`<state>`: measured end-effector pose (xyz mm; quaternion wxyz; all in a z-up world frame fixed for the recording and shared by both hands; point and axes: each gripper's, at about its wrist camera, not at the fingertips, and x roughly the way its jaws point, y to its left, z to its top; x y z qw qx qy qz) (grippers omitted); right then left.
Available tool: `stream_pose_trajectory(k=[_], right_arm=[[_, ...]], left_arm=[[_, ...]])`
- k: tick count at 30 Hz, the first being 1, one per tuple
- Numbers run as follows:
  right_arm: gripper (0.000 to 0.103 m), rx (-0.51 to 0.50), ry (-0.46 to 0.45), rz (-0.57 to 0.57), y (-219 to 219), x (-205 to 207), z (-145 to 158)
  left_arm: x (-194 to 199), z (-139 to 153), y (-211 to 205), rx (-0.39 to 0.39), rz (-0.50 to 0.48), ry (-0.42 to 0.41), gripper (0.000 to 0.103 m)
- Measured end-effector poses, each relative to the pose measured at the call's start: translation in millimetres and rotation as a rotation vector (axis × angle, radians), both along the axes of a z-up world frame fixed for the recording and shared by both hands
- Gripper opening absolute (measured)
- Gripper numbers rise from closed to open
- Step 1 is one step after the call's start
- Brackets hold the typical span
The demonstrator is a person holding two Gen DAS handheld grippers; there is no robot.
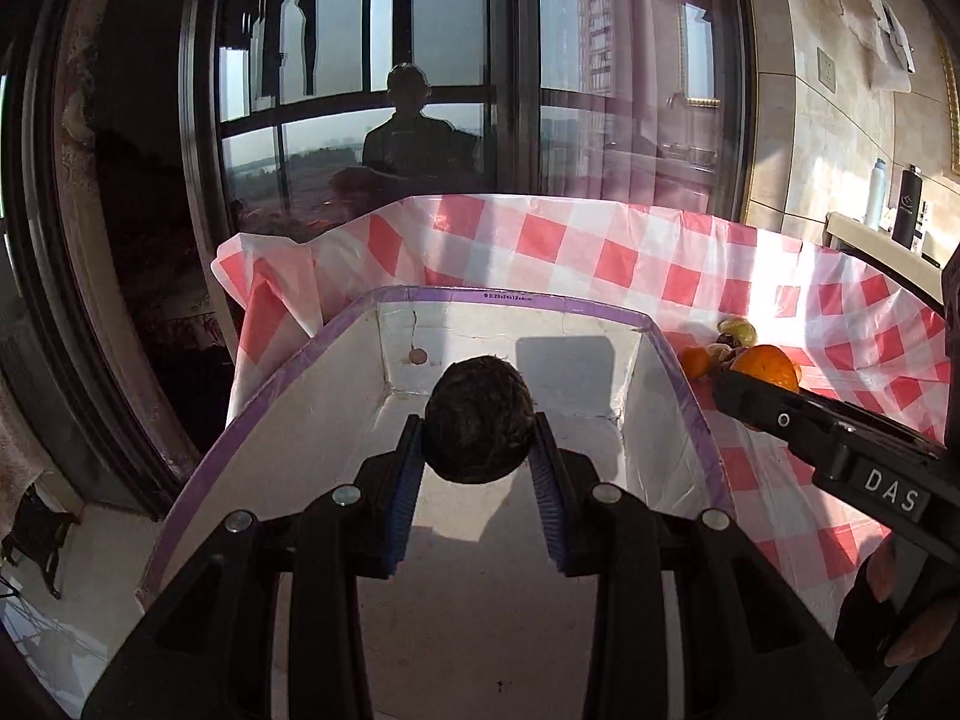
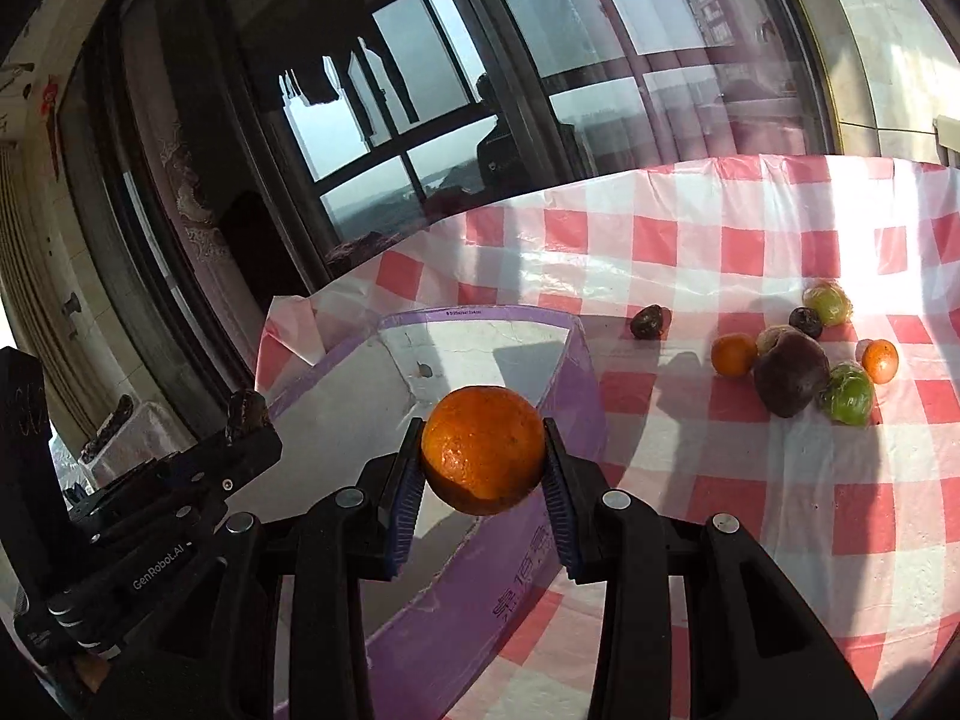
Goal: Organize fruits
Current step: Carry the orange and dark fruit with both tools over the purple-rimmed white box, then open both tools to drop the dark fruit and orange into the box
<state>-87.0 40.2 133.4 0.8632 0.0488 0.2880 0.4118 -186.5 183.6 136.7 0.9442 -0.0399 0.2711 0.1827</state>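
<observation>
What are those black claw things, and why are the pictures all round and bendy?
They are two grabbers that a person holds, one in each hand. Each carries a small wide-eyed camera, which bends the view. The left grabber, in the left picture, pinches a dark fruit over a white box. The right grabber, in the right picture, pinches an orange by the box's edge. More fruits lie on the red-checked cloth.

A red-and-white checked tablecloth covers the table, bearing a purple-rimmed white box and loose fruits, perhaps oranges, plums and green ones.
</observation>
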Motion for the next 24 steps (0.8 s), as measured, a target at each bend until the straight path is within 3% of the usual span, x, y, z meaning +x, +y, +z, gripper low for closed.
stream_pose_trajectory(k=[2, 5, 6, 8, 10, 12, 16, 24], right_arm=[[0.037, -0.057, -0.022, 0.062, 28, -5, 2], [0.037, -0.264, -0.054, 0.118, 70, -10, -5], [0.037, -0.338, -0.051, 0.125, 81, -11, -11], [0.037, -0.448, -0.02, 0.144, 95, -8, -27], [0.038, -0.56, -0.087, 0.118, 103, -14, -37], [0.039, -0.629, -0.123, 0.111, 106, -18, -43], [0.043, -0.679, -0.153, 0.104, 109, -24, -49], [0.046, -0.624, -0.128, 0.112, 112, -20, -46]], left_arm=[[3, -8, 21, -0.014, 0.029, 0.045, 0.035], [9, -14, 38, -0.062, 0.01, 0.107, 0.035], [13, -17, 39, -0.054, 0.002, 0.153, 0.036], [23, -25, 45, -0.116, -0.042, 0.242, 0.036], [30, -34, 45, -0.148, -0.078, 0.323, 0.036], [35, -38, 43, -0.14, -0.087, 0.353, 0.036], [39, -37, 44, -0.165, -0.085, 0.364, 0.057], [34, -37, 48, -0.217, -0.091, 0.346, 0.065]])
